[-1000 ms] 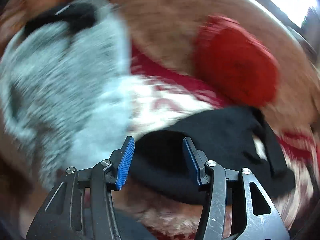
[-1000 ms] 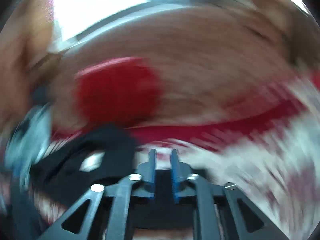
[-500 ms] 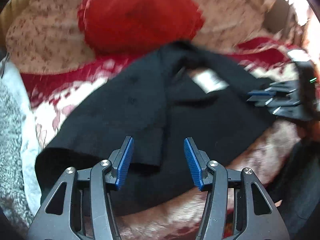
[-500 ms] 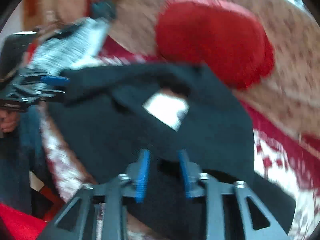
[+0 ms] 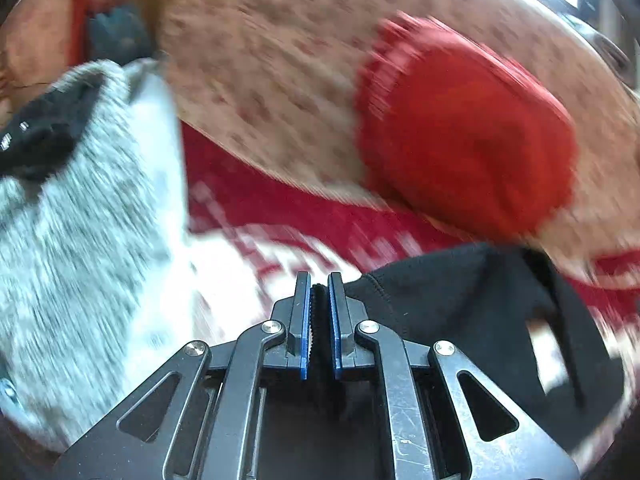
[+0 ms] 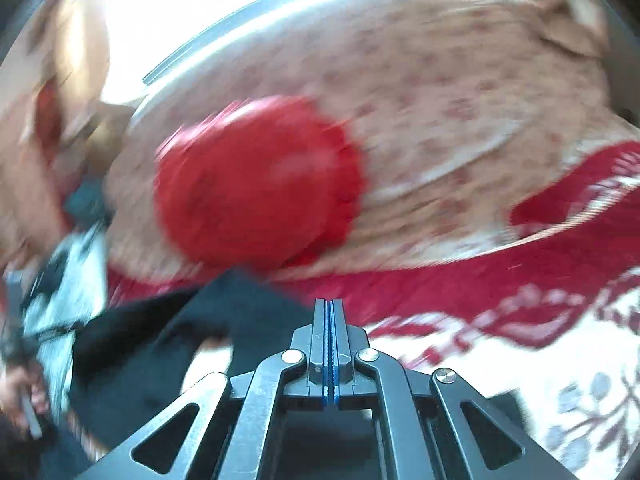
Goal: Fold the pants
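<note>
The black pants (image 5: 460,312) lie on a red and white patterned bedspread (image 5: 256,216), spreading right from my left gripper (image 5: 319,292). That gripper is shut on an edge of the black fabric, which shows between its blue pads. In the right wrist view the pants (image 6: 168,344) spread to the left of my right gripper (image 6: 329,320). Its jaws are pressed together with a thin strip of fabric between them. A white label (image 5: 544,356) shows inside the pants.
A round red cushion (image 5: 468,140) rests on a beige flowered cover (image 5: 260,60) behind the pants; it also shows in the right wrist view (image 6: 256,184). A grey fuzzy garment (image 5: 80,232) lies at the left. A bright window is at the back.
Both grippers were open over the spread pants half a second ago. Now both are shut on the fabric, and the views have swung toward the cushion.
</note>
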The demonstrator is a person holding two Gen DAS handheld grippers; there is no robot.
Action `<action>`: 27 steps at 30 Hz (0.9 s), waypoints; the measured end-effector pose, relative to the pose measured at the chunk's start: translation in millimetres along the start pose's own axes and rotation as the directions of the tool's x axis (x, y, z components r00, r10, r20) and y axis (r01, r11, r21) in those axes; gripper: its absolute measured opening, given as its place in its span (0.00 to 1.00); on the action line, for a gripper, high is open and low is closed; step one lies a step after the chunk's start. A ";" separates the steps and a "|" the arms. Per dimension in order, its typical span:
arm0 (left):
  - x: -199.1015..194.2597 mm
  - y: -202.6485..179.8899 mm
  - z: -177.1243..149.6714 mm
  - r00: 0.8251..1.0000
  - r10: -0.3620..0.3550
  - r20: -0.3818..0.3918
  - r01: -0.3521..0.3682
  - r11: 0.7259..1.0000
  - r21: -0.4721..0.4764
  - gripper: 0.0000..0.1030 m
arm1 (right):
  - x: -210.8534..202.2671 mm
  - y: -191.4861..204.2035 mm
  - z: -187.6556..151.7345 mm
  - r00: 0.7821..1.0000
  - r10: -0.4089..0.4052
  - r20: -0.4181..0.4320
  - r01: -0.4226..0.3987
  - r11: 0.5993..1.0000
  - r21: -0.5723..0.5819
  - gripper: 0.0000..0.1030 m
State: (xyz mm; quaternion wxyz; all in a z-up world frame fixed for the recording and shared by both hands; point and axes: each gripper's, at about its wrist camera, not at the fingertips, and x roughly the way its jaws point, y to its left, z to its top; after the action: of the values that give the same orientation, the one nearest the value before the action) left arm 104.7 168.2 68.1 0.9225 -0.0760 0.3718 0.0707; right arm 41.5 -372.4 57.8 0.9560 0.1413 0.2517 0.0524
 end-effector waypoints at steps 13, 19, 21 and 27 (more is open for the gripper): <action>3.2 33.9 -1.1 0.990 0.137 0.045 -0.129 0.980 -0.153 0.42 | -11.3 79.2 -33.7 0.849 0.460 -0.259 -0.512 0.837 -0.193 0.02; 20.4 -43.6 -22.1 0.957 -0.247 -0.153 0.262 0.961 0.090 0.42 | 25.4 118.8 -86.6 0.838 0.266 -0.477 -0.421 0.870 -0.255 0.03; 38.1 -65.3 -37.4 0.957 -0.148 -0.248 0.198 0.962 0.190 0.42 | 44.9 120.8 -100.3 0.817 0.174 -0.550 -0.367 0.892 -0.263 0.03; 50.6 -72.3 -46.9 0.960 -0.065 -0.271 0.139 0.954 0.264 0.46 | 43.4 40.7 -37.4 0.961 -0.175 -0.216 0.151 0.981 -0.121 0.02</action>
State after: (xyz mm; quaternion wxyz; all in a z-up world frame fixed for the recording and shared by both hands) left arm 122.7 92.1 5.7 0.8697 0.0276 0.4910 -0.0413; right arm 59.4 -317.0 18.5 0.9284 0.0637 0.3662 0.0021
